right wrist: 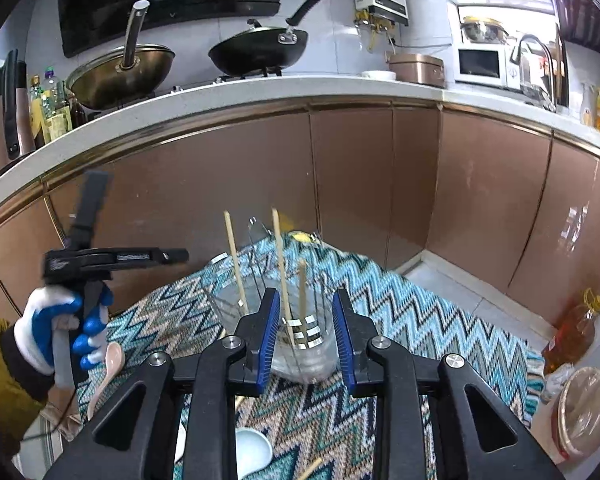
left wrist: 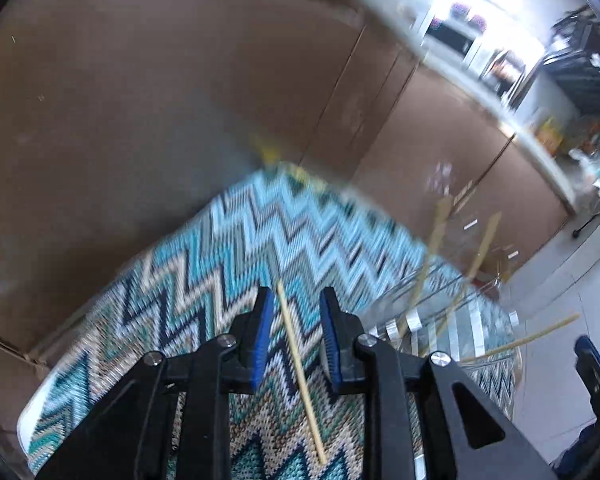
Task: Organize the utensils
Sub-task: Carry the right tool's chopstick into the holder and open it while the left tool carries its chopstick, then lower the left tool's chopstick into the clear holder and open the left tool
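A bamboo chopstick lies on the zigzag mat, right under the gap of my left gripper. Its blue pads stand apart and touch nothing. A clear holder with several chopsticks upright in it stands on the mat just beyond my right gripper, which is open with nothing between the pads. In the blurred left wrist view the holder is to the right. A pink spoon and a white spoon lie near the mat's front left.
Brown cabinet doors rise close behind the mat, under a white counter with two woks. An oil bottle and a covered bowl stand on the floor at the right. A gloved hand holds the left gripper's handle.
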`<action>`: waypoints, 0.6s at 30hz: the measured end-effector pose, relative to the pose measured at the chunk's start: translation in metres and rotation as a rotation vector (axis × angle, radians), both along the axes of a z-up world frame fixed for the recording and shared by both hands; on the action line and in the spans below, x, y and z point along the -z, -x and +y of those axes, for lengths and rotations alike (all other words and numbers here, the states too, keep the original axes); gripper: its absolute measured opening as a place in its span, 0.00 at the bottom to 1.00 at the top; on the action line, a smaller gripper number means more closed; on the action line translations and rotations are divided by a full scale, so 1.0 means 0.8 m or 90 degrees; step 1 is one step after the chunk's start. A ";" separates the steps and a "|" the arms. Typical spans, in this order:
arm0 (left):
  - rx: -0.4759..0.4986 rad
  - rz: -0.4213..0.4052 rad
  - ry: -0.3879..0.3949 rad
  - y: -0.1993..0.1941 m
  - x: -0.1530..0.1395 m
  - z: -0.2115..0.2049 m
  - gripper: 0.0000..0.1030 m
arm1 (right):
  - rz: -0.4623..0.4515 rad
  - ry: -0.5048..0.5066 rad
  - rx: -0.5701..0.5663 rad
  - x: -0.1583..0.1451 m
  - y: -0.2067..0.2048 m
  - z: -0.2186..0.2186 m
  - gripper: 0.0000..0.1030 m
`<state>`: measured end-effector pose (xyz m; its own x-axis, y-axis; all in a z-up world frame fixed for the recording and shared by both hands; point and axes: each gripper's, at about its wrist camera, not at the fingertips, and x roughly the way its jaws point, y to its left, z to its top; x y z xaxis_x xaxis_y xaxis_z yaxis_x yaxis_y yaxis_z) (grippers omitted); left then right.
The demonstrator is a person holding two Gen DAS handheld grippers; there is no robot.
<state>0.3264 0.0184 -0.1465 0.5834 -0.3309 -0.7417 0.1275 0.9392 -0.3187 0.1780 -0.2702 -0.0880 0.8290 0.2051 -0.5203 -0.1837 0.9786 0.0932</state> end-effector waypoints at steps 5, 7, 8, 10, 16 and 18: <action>0.029 0.114 -0.029 -0.050 0.052 -0.025 0.21 | 0.033 -0.004 0.025 0.029 0.002 -0.023 0.27; 0.024 0.144 -0.038 -0.070 0.072 -0.034 0.21 | 0.048 -0.011 0.038 0.040 0.000 -0.036 0.27; 0.026 0.150 -0.042 -0.075 0.077 -0.039 0.20 | 0.053 -0.012 0.046 0.043 -0.001 -0.042 0.27; 0.022 0.165 -0.054 -0.088 0.089 -0.044 0.15 | 0.062 -0.017 0.059 0.050 -0.003 -0.055 0.27; 0.008 0.199 -0.074 -0.116 0.114 -0.046 0.09 | 0.088 -0.028 0.081 0.075 -0.002 -0.078 0.27; 0.013 0.198 -0.083 -0.118 0.115 -0.048 0.09 | 0.097 -0.032 0.086 0.085 -0.001 -0.082 0.27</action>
